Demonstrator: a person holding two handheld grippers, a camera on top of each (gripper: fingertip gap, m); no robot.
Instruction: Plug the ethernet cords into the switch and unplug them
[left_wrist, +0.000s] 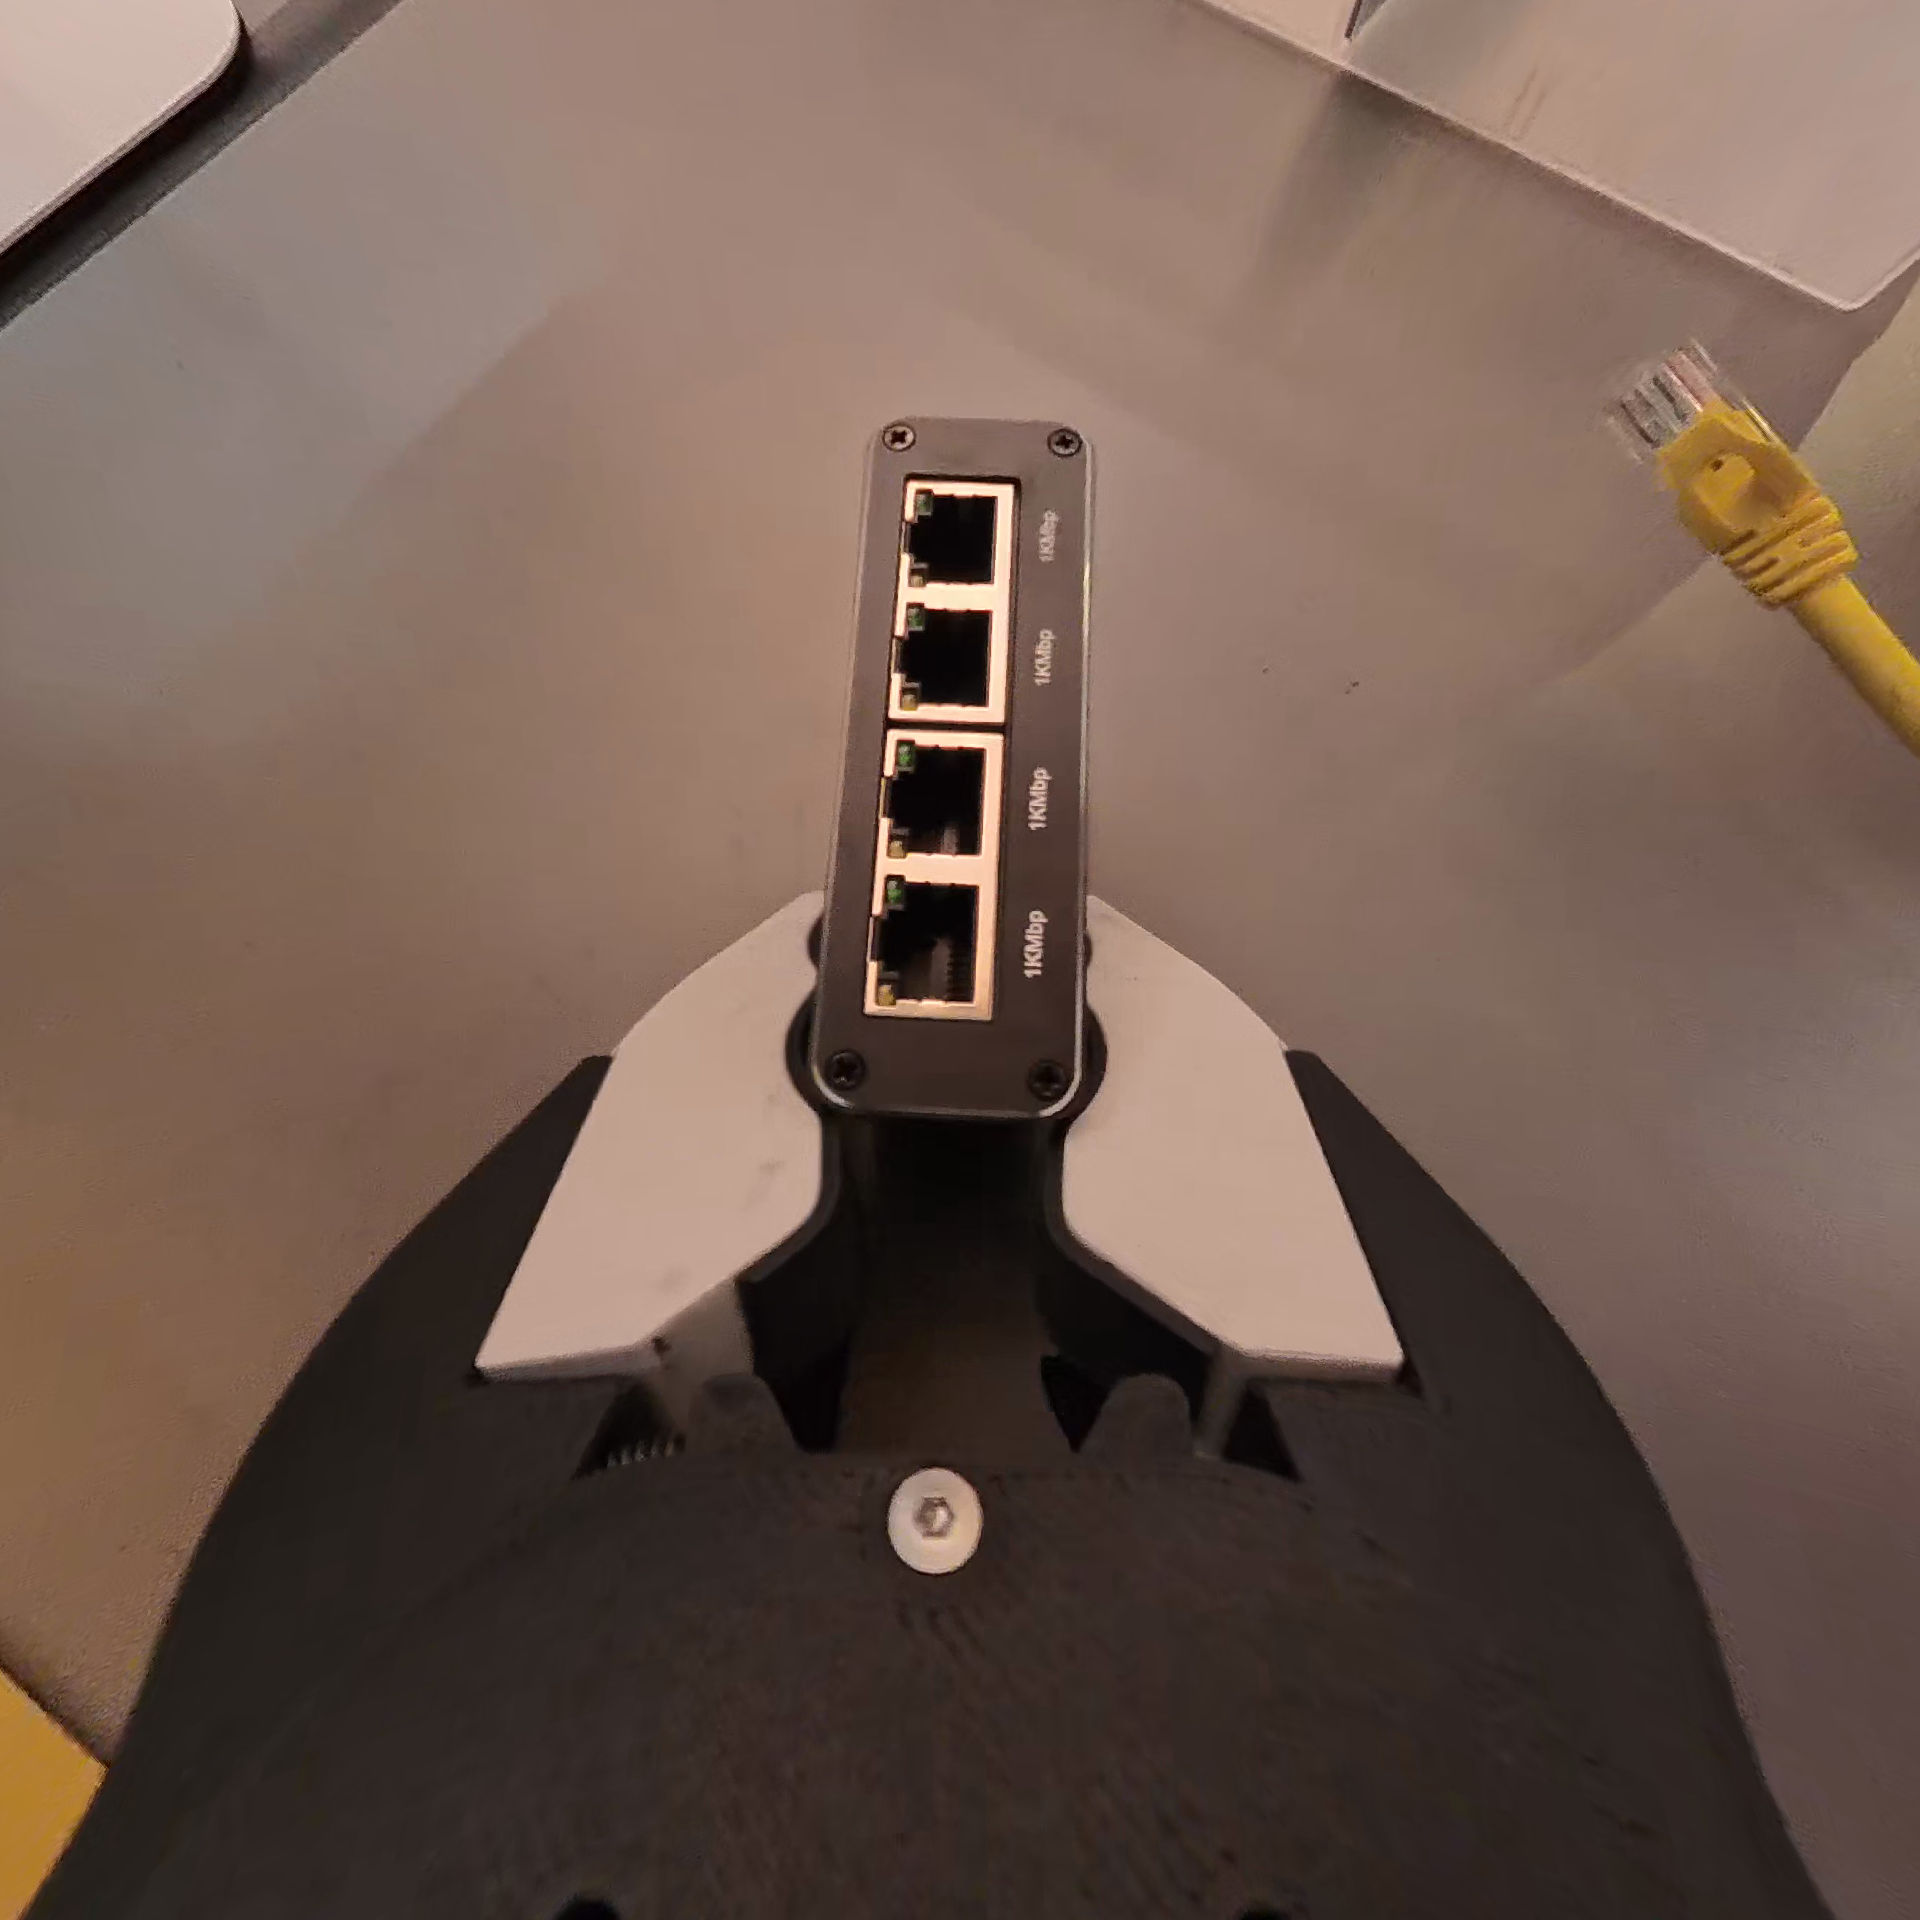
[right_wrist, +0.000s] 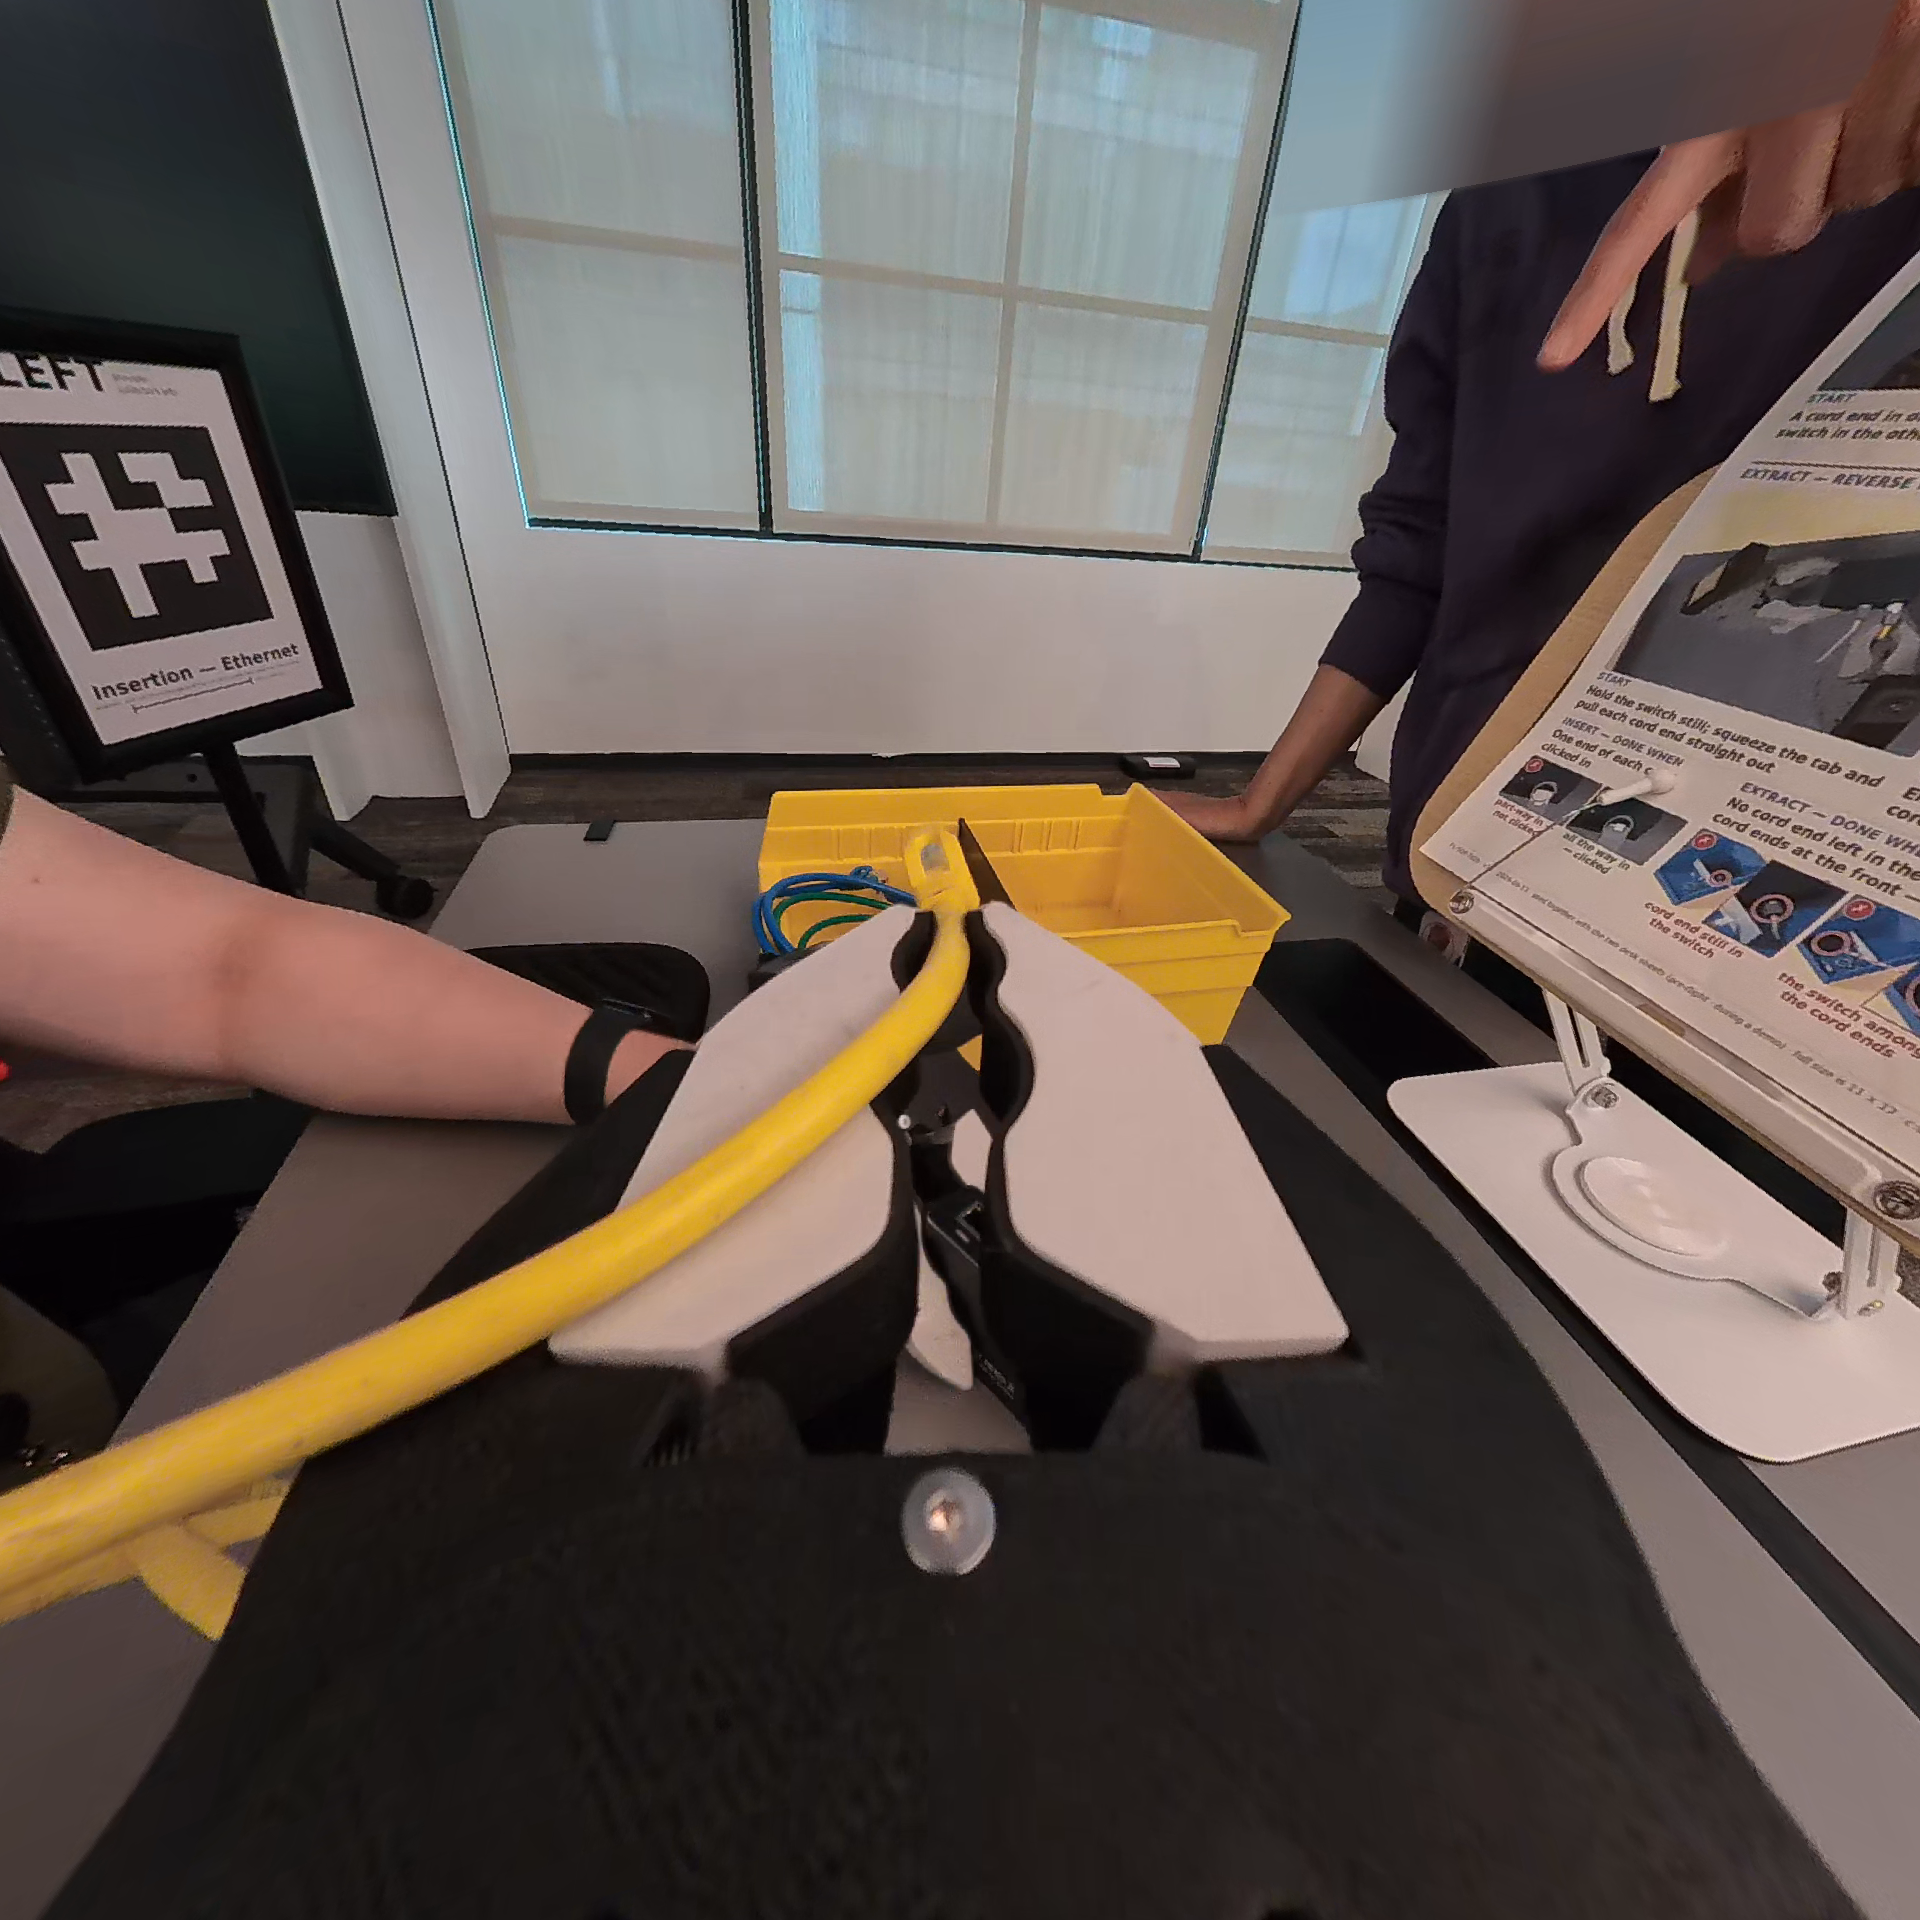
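My left gripper (left_wrist: 951, 966) is shut on a black switch (left_wrist: 961, 769), held upright above the grey table with its several ports facing the camera, all empty. A yellow ethernet cord (left_wrist: 1756, 540) with a clear plug hangs in the air at the right, apart from the switch. In the right wrist view my right gripper (right_wrist: 961, 930) is shut on the yellow cord (right_wrist: 644, 1195) just behind its plug (right_wrist: 932, 868), which points away. The cord trails off to the lower left.
A yellow bin (right_wrist: 1101, 894) stands on the table (right_wrist: 343, 1174) beyond the right gripper, with blue and green cords (right_wrist: 821, 914) beside it. A person's forearm (right_wrist: 260, 997) lies at the left. An instruction sheet on a white stand (right_wrist: 1662, 1226) is at the right. Another person (right_wrist: 1558, 520) stands behind. My hands' fingertips stand some 25 cm from each other.
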